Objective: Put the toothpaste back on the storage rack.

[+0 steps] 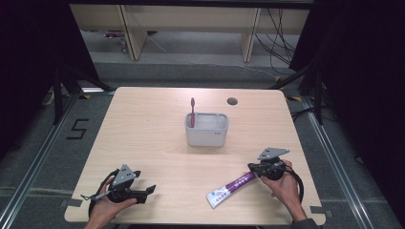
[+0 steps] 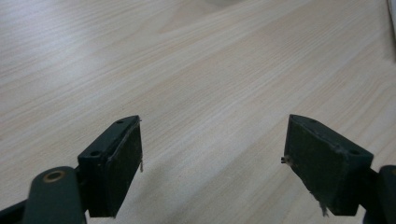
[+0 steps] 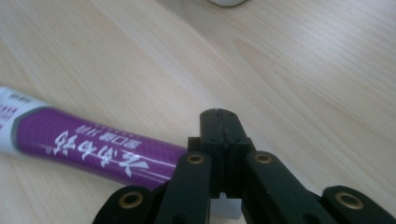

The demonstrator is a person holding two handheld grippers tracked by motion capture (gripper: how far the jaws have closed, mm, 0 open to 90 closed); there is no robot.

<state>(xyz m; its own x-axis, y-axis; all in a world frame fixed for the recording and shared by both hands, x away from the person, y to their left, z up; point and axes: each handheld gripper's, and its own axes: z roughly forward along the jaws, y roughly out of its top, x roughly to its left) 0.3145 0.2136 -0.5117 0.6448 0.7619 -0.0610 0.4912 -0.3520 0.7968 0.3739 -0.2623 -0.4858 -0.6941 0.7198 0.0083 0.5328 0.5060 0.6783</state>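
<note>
- left gripper [image 1: 143, 191] rested near the surface [image 1: 153, 138] front-left edge, jaws spread, nothing between.
- purple toothpaste tube [image 1: 231, 188] lay flat front-right, just beside the right gripper [image 1: 252, 167].
- right jaws pressed together, apparently pinching the tube's end.

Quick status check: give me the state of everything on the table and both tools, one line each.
Left tool: open, nothing between the jaws, low over bare wood.
Right tool: shut, beside the cap end of the tube; a grip on it can't be confirmed.
Toothpaste tube: lying flat on the table.
Toothbrush: upright in the holder.
Holder: upright at table centre.
</note>
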